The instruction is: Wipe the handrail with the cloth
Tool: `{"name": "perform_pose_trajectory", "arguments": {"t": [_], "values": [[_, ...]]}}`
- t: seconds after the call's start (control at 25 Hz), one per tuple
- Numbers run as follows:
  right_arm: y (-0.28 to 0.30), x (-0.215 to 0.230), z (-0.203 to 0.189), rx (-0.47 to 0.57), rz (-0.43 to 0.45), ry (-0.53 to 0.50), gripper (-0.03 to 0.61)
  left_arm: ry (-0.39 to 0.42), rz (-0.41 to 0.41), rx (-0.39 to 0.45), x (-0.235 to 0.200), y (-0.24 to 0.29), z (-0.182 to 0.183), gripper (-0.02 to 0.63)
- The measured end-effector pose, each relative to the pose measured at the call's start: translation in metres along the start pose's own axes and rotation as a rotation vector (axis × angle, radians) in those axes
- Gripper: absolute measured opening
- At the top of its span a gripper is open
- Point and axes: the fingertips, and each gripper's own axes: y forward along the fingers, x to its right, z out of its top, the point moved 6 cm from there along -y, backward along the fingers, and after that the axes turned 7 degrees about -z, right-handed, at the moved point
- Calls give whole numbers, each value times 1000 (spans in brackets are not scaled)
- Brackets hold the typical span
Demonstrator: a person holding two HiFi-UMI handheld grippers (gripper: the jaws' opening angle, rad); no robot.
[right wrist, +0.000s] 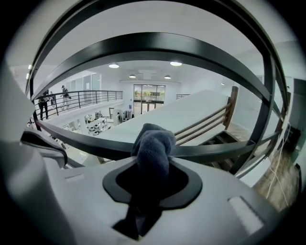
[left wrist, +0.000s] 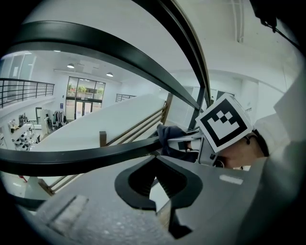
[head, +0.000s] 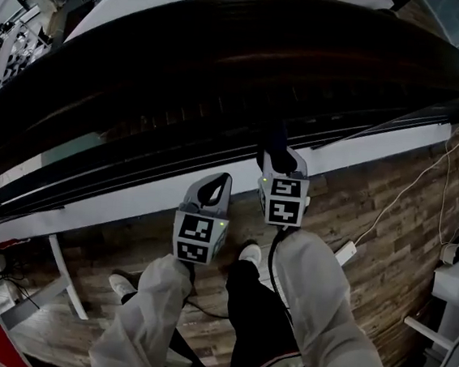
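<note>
- Right gripper (right wrist: 152, 184) was clenched on the dark blue cloth (right wrist: 154, 146).
- Cloth bunch stuck out at 12 o'clock of its jaws, pressed against the black handrail (right wrist: 220, 150).
- Left gripper (left wrist: 160, 177) had its jaws closed together with nothing between them, just under the handrail.
- In the head view the right gripper sat near, at 1 o'clock of the left one.
- Each marker cube (head: 285, 201) carried black-and-white square patterns.

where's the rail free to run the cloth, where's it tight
Free: the handrail left of the cloth, above the left gripper, and the wood floor between shoes and white cable. Crowded: around the right gripper, shut on the cloth.
</note>
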Motion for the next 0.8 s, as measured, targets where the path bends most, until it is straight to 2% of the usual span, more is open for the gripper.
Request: {"name": "perform_pose_trajectory", "arguments": {"t": [0.12, 0.24, 0.44, 0.68, 0.8], "values": [[8, 53, -9, 2, -67, 62, 92, 10, -20, -3, 18, 27, 2, 2], [17, 99, -12, 11, -106, 82, 92, 21, -42, -14, 34, 48, 0, 2], [22, 139, -19, 35, -139, 44, 92, 44, -75, -18, 51, 75, -5, 2], [34, 199, -18, 38, -166, 33, 92, 78, -118, -27, 83, 119, 12, 2], [40, 225, -17, 41, -148, 33, 94, 91, -134, -35, 92, 132, 15, 2]]}}
